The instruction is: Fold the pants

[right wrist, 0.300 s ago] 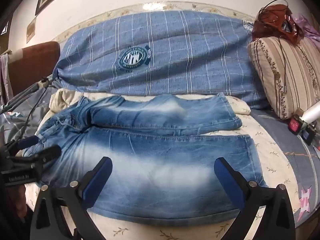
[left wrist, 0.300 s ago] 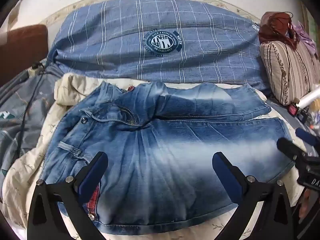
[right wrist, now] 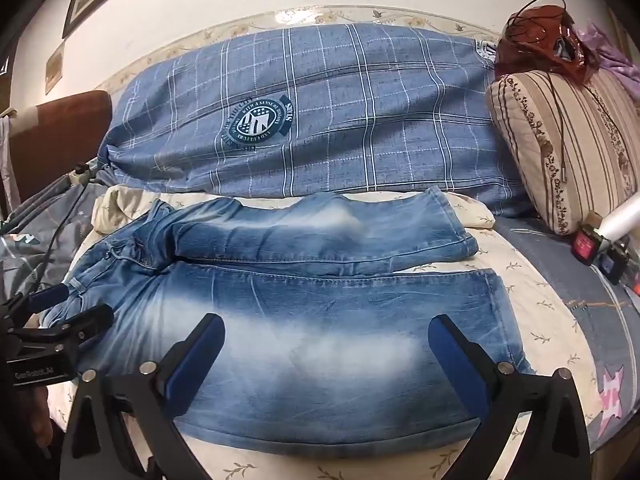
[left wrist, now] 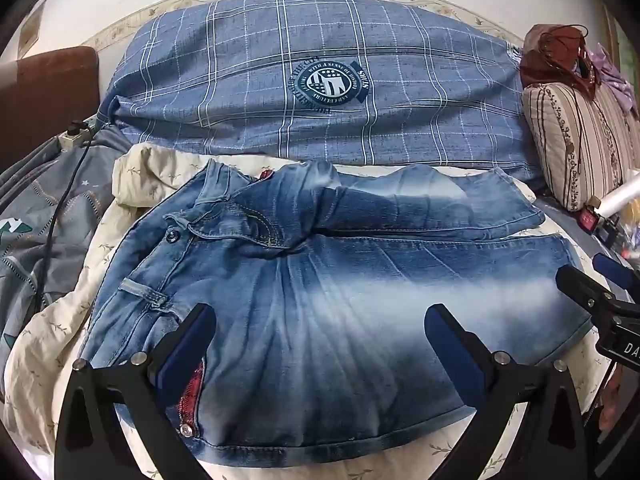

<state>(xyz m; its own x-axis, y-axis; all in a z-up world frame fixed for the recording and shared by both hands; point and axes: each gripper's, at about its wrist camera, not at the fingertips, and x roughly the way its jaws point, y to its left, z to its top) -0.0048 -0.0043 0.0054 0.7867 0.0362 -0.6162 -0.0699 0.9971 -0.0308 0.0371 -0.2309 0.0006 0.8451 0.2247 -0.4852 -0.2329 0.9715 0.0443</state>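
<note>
Faded blue jeans (left wrist: 320,320) lie spread on a cream floral sheet (left wrist: 60,340), waist at the left, both legs running right, hems at the right. They also show in the right wrist view (right wrist: 320,320). My left gripper (left wrist: 320,344) is open and empty, hovering over the waist and thigh area near the front edge. My right gripper (right wrist: 326,350) is open and empty over the near leg toward the hem. Each gripper shows in the other's view: the right one at the right edge (left wrist: 600,284), the left one at the left edge (right wrist: 68,304).
A large blue plaid pillow (left wrist: 320,92) lies behind the jeans. A striped beige cushion (right wrist: 560,140) with a red bag on top stands at the right. A grey blanket (left wrist: 36,216) with a black cable lies at the left. Small items (right wrist: 600,248) sit at the right.
Both grippers have shifted only slightly over the jeans. The jeans have not moved.
</note>
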